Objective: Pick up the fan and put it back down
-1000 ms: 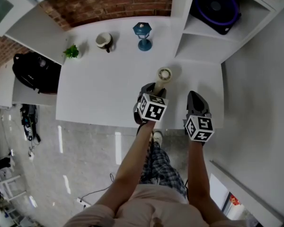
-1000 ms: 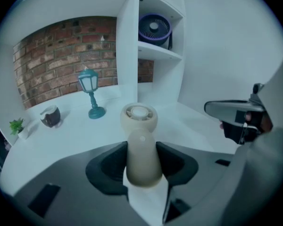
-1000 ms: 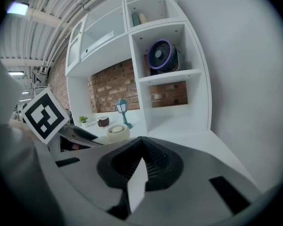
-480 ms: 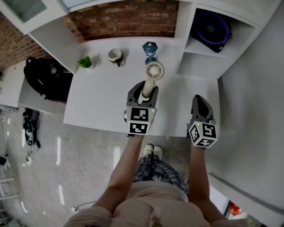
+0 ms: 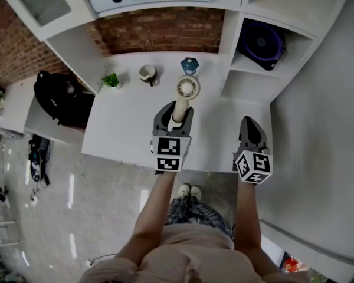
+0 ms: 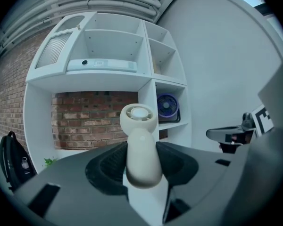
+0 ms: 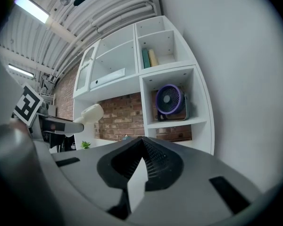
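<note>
The fan point(image 5: 183, 96), a small cream hand-held unit, was clear of the table point(image 5: 124, 125), its round head uppermost and seen in front of the shelf unit point(image 6: 146, 55) in the left gripper view. The left gripper point(image 5: 176, 114) was clamped on the fan's handle, one jaw pressed against each side. The right gripper point(image 5: 248, 125) was alongside, well apart from the fan, its jaws together with nothing between them. On the table behind stood a blue lantern point(image 5: 190, 65), a mug point(image 5: 147, 72) and a small green plant point(image 5: 111, 79). A purple fan point(image 5: 261, 40) occupied a shelf compartment to the right.
</note>
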A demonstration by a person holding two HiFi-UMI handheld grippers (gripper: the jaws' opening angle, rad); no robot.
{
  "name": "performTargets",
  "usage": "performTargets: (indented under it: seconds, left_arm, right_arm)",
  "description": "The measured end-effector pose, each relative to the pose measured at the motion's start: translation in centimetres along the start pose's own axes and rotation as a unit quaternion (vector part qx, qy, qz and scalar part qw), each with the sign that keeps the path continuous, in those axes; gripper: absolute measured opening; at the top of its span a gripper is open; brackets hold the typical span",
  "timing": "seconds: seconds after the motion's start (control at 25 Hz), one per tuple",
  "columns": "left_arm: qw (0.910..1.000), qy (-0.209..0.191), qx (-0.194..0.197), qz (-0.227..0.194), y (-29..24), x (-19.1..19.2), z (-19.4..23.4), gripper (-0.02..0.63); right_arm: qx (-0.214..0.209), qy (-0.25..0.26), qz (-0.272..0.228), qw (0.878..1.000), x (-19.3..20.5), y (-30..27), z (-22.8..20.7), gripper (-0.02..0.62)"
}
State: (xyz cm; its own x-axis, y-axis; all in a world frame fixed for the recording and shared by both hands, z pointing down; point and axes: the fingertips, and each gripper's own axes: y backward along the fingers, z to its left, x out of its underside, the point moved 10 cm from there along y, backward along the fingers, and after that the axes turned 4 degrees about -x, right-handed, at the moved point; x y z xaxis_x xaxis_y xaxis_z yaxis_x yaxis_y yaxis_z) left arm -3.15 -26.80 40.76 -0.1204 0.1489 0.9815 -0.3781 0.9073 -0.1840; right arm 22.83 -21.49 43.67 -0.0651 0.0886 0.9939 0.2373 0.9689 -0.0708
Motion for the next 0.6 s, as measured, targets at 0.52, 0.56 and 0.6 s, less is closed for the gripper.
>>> performTargets:
  seconds: [0.52,0.56,0.6]
  left_arm:
    - [0.9926,0.036,0.012,0.116,-4.3,8.7,-0.2,0.206]
    - [0.991,0.039,0.014,0.127,-4.7,9.7,-0.4,0.206]
    - [0.9893,0.041,0.017,0.139,-5.0,10.7,-0.5,0.206]
  right_arm:
    - [-0.011,-0.013,0.092,0.996,6.5,-3.3,0.5,0.017]
    - [-0.012,-0.016,0.099,0.995,7.1,-3.5,0.5,0.017]
    - [-0.012,-0.018,0.107,0.994,7.7,-3.7,0.6,0.017]
